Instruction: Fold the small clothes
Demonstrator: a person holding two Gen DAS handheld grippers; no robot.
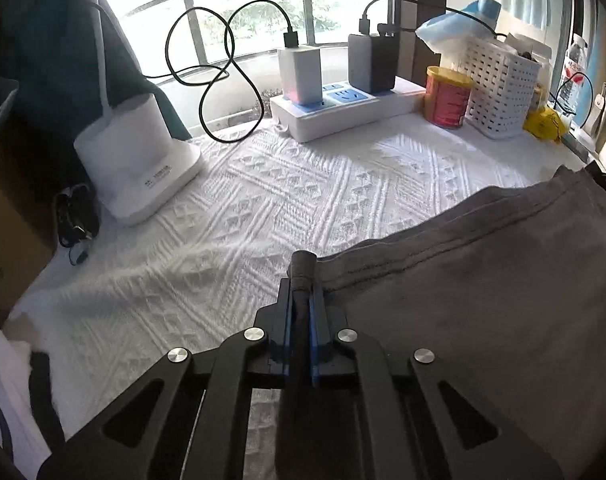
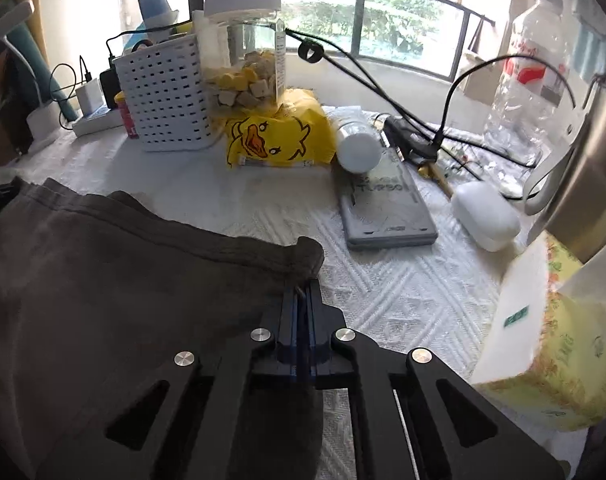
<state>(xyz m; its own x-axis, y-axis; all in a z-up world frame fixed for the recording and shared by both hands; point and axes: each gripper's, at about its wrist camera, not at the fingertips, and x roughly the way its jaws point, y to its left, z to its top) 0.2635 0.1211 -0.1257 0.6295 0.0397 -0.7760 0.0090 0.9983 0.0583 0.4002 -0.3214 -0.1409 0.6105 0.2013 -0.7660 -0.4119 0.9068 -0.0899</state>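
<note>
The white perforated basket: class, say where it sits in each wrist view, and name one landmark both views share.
Left wrist view: the white perforated basket stands far right at the back, beside the red tin.
Right wrist view: the basket stands upper left, against the clear jar.
Shared landmark: the grey garment, pinched by the left tool and right tool.

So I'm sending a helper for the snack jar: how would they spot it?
Start at the white lattice basket near the window. Immediately right of it, perched on a yellow duck-print bag, stands the clear jar. Its white lid and yellow and beige chunks distinguish it.
</note>
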